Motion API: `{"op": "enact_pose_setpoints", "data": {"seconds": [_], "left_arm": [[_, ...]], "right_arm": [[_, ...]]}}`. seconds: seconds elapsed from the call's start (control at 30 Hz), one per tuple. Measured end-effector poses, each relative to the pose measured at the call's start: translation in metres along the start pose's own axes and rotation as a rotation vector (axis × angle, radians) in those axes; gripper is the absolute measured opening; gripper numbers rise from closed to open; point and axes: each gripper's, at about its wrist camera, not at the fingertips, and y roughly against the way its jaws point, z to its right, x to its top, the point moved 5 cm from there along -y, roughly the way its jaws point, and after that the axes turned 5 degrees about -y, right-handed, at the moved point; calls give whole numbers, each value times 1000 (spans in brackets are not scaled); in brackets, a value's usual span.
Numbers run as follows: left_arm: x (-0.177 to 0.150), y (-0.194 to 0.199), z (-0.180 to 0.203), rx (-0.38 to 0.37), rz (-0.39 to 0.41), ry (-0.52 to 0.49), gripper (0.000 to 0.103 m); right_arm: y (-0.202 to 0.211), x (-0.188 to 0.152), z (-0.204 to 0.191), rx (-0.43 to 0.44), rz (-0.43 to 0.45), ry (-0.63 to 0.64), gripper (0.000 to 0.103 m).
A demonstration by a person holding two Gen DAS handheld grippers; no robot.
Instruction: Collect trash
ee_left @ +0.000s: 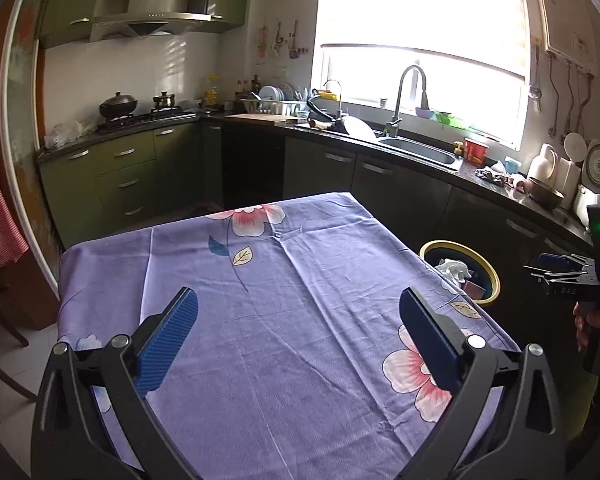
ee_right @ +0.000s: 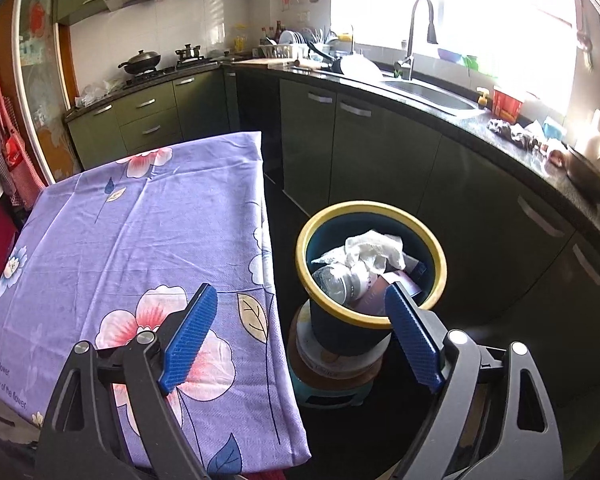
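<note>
A kitchen. The left gripper [ee_left: 298,344] hovers over a purple flowered tablecloth [ee_left: 260,320], jaws spread wide and holding nothing. The right gripper [ee_right: 300,340] is likewise spread and empty, above a yellow-rimmed trash bin [ee_right: 440,272] just beside the table's edge. Inside lie crumpled tissue [ee_right: 374,252], a plastic bottle [ee_right: 336,280] and a dark box [ee_right: 400,280]. The cloth's printed words include "flower". Dark cabinets [ee_right: 380,152] stand behind the bin.

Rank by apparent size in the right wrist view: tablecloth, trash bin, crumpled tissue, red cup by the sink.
1. Tablecloth, largest by far.
2. Trash bin.
3. Crumpled tissue inside the bin.
4. Red cup, smallest, though it sits much farther from the camera.
</note>
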Motion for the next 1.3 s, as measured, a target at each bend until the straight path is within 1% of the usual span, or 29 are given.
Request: {"op": "enact_pose_setpoints", "data": {"seconds": [0.13, 0.27, 0.37, 0.5, 0.83, 1.3], "left_arm": [[-5, 11, 3, 21, 6, 13, 96], [-6, 21, 11, -8, 27, 30, 96], [-8, 25, 14, -8, 29, 43, 96], [-13, 30, 13, 22, 28, 47, 96], [-16, 34, 8, 65, 24, 36, 96], [-15, 31, 11, 68, 13, 19, 96]], "right_arm": [[13, -2, -3, -1, 25, 14, 87], [24, -3, -6, 17, 48, 23, 87], [30, -4, -7, 23, 62, 23, 87], [35, -4, -9, 32, 75, 26, 88], [41, -5, -11, 39, 89, 27, 88], [40, -4, -12, 39, 88, 26, 88]]}}
